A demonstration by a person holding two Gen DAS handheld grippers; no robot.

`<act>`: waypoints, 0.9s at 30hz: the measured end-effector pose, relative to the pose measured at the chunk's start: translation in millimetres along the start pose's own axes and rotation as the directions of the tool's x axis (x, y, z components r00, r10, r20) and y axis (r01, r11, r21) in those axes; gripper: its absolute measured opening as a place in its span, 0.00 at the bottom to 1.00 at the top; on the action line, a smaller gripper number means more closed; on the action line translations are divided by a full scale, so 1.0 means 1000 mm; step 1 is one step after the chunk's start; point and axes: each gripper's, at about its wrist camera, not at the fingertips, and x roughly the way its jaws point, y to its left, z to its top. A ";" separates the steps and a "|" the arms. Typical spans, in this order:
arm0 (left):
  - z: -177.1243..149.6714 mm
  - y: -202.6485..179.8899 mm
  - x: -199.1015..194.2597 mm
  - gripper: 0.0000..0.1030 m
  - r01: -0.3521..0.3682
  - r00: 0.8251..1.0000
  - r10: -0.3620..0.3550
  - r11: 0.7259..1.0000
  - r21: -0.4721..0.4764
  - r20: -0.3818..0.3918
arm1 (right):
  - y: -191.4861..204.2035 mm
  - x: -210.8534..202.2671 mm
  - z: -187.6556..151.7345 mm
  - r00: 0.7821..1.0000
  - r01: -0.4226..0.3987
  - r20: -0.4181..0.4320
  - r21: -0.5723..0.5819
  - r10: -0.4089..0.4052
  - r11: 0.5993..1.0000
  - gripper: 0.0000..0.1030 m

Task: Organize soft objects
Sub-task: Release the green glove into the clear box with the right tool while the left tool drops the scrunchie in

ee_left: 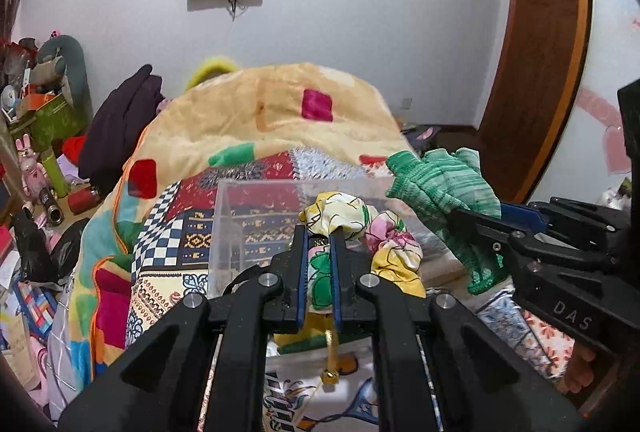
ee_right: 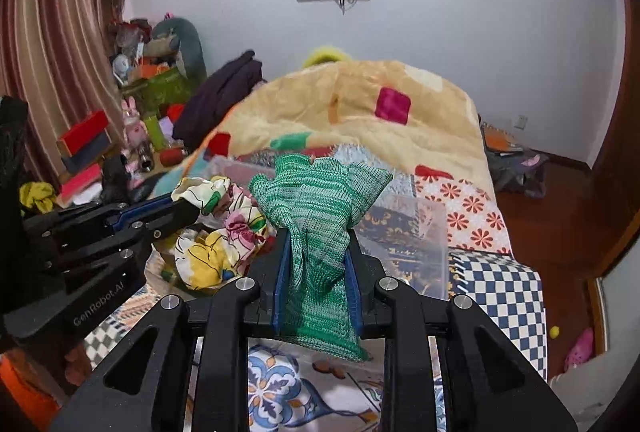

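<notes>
Floral cloth [ee_left: 352, 220] is pinched in my left gripper [ee_left: 319, 232], and green knit [ee_right: 320, 216] is clamped in my right gripper [ee_right: 317, 248]; both hang above the bed just before the clear box [ee_left: 240, 216]. Each bundle trails loose folds below the fingers, so I think a tail could snag the box rim, tip it, or spill outside when I let go.

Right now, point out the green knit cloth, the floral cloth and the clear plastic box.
green knit cloth [ee_right: 320, 200], right wrist view, upper bunch.
floral cloth [ee_left: 340, 210], left wrist view, top bunch.
clear plastic box [ee_left: 236, 216], left wrist view, left wall.
</notes>
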 end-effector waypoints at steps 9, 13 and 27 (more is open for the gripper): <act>-0.008 0.003 0.019 0.19 -0.004 0.997 0.004 1.000 0.006 -0.071 | 0.001 0.031 -0.012 0.994 0.033 -0.107 -0.033 -0.037 0.999 0.31; -0.010 0.005 0.012 0.31 -0.003 0.998 0.003 1.000 0.000 -0.060 | -0.002 0.023 -0.011 0.995 0.024 -0.095 -0.023 -0.027 0.999 0.44; 0.003 -0.010 -0.089 0.40 0.033 0.982 -0.038 0.999 0.030 0.183 | 0.002 -0.075 0.004 0.989 -0.028 0.142 -0.021 0.031 0.999 0.49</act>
